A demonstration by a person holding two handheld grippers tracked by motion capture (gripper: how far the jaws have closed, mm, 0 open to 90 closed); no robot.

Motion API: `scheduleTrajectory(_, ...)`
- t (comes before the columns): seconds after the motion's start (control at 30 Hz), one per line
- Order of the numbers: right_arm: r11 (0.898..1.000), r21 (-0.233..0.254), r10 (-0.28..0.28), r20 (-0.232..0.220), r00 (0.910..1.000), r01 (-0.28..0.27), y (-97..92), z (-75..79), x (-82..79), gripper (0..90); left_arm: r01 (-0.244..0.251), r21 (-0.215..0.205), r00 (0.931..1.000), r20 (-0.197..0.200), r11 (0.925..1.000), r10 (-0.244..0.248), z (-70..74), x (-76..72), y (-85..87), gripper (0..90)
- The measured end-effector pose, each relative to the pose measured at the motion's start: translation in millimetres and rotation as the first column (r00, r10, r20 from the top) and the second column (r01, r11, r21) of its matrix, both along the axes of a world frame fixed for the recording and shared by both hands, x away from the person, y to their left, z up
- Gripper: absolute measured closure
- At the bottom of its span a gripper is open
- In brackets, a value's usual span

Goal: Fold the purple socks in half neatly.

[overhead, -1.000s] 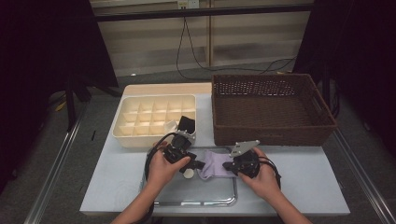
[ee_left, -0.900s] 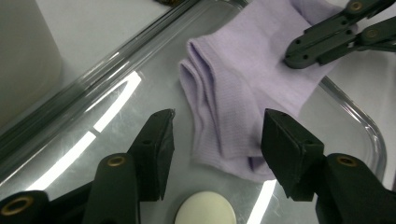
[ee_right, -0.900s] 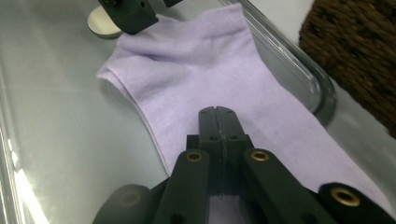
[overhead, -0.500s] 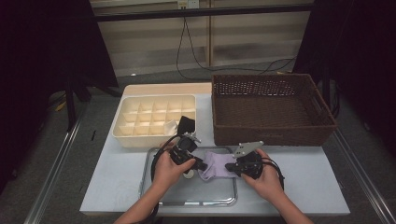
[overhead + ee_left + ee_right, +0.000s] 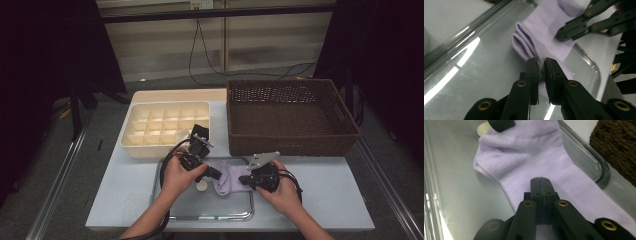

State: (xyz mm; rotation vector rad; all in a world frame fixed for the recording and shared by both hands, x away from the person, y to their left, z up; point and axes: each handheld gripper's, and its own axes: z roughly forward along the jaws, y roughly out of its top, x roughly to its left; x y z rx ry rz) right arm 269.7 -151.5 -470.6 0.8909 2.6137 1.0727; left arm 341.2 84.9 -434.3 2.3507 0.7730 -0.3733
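Note:
A lilac sock (image 5: 231,180) (image 5: 546,30) (image 5: 529,152) lies flat on a shiny metal tray (image 5: 210,217) at the table's front. My left gripper (image 5: 218,176) (image 5: 542,68) has just been closing, and its jaws now pinch the sock's folded cuff edge between the pads. My right gripper (image 5: 243,181) (image 5: 540,180) is shut, with its tip resting on the sock's middle; no fabric shows between its jaws. From the left gripper view, the right gripper (image 5: 560,36) presses onto the sock from the upper right.
A small white round disc (image 5: 201,186) (image 5: 482,130) lies on the tray beside the sock. Behind the tray stand a cream compartment box (image 5: 165,127) with a small black item (image 5: 200,131) at its corner, and a dark wicker basket (image 5: 292,115) (image 5: 619,142) at the right.
My left gripper has moved a little right onto the sock's left edge and its jaws have closed on the cuff. The right gripper has kept still on the sock.

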Motion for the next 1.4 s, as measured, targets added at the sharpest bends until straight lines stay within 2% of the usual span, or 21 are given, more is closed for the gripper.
scheduleTrajectory(0.07, 1.0, 0.005, 0.006, -0.002, 1.0, -0.006, 3.8, -0.7, 0.8, 90.0, 0.012, -0.014, 0.9999, -0.003, 0.9998, -0.013, 2.9, 0.7, 0.8, 82.1)
scheduleTrajectory(0.13, 1.0, 0.005, 0.007, -0.004, 1.0, -0.007, 7.1, -0.8, 0.8, 90.0, -0.002, -0.011, 1.0, -0.009, 0.9999, 0.002, 6.2, -0.3, 0.7, 82.2)
scheduleTrajectory(0.23, 1.0, 0.012, 0.016, -0.008, 0.9998, -0.016, 11.1, -1.5, 1.0, 90.0, 0.01, -0.013, 0.9999, -0.007, 0.9999, -0.01, 11.0, 0.8, 1.3, 82.5)
scheduleTrajectory(0.27, 1.0, 0.009, 0.011, -0.009, 0.9999, -0.011, 12.2, -1.5, 0.8, 90.0, 0.01, -0.025, 0.9999, -0.01, 0.9996, -0.011, 12.6, 1.0, 1.0, 82.5)
scheduleTrajectory(0.33, 1.0, 0.025, 0.015, -0.014, 0.9998, -0.015, 13.3, -2.3, 1.4, 90.0, 0.03, -0.024, 0.9995, -0.011, 0.9993, -0.03, 17.2, 1.7, -0.6, 82.7)
scheduleTrajectory(0.37, 0.999, 0.036, 0.014, -0.019, 0.9997, -0.014, 13.6, -2.9, 1.5, 90.0, 0.021, -0.033, 0.9998, -0.006, 0.9992, -0.021, 18.7, 0.9, -2.3, 82.7)
scheduleTrajectory(0.43, 0.999, 0.039, 0.014, -0.021, 0.9997, -0.013, 14.6, -3.4, 1.8, 90.0, 0.047, -0.027, 0.9988, -0.009, 0.9985, -0.048, 21.7, 2.0, -4.5, 82.9)
scheduleTrajectory(0.67, 0.998, 0.054, 0.024, -0.023, 0.9994, -0.023, 17.1, -1.3, 1.1, 90.0, 0.06, -0.007, 0.9979, -0.024, 0.9982, -0.06, 23.3, 2.1, -12.2, 83.0)
scheduleTrajectory(0.73, 0.998, 0.052, 0.02, -0.005, 0.9998, -0.02, 13.4, 2.9, 1.1, 90.0, 0.072, -0.004, 0.9971, -0.022, 0.9974, -0.072, 23.2, 2.9, -12.8, 83.0)
scheduleTrajectory(0.8, 0.999, 0.048, 0.015, -0.013, 0.9998, -0.014, 10.0, 6.0, 0.2, 90.0, 0.069, 0.0, 0.9972, -0.028, 0.9976, -0.069, 24.0, 3.1, -13.4, 83.0)
scheduleTrajectory(0.9, 0.999, 0.047, 0.016, -0.026, 0.9995, -0.014, 9.2, 2.2, -0.1, 90.0, 0.075, 0.008, 0.9965, -0.037, 0.9971, -0.075, 27.0, 3.7, -14.7, 83.0)
scheduleTrajectory(0.97, 0.999, 0.046, 0.021, -0.04, 0.999, -0.02, 12.4, -1.1, -0.4, 90.0, 0.068, 0.003, 0.9969, -0.039, 0.9977, -0.068, 29.0, 2.6, -16.3, 83.0)
scheduleTrajectory(1.1, 0.998, 0.034, 0.048, -0.015, 0.9987, -0.047, 24.8, -3.5, -0.2, 90.0, 0.076, 0.006, 0.9961, -0.045, 0.9971, -0.075, 30.4, 2.7, -18.1, 83.1)
scheduleTrajectory(1.2, 0.997, 0.046, 0.065, -0.023, 0.9976, -0.064, 29.2, -3.2, -0.4, 90.0, 0.067, 0.007, 0.9967, -0.045, 0.9977, -0.067, 30.2, 2.9, -18.3, 83.2)
scheduleTrajectory(1.4, 0.998, 0.048, 0.038, -0.007, 0.9992, -0.038, 13.0, 6.5, 0.1, 90.0, 0.08, 0.014, 0.9958, -0.046, 0.9967, -0.079, 27.8, 3.0, -19.5, 83.2)
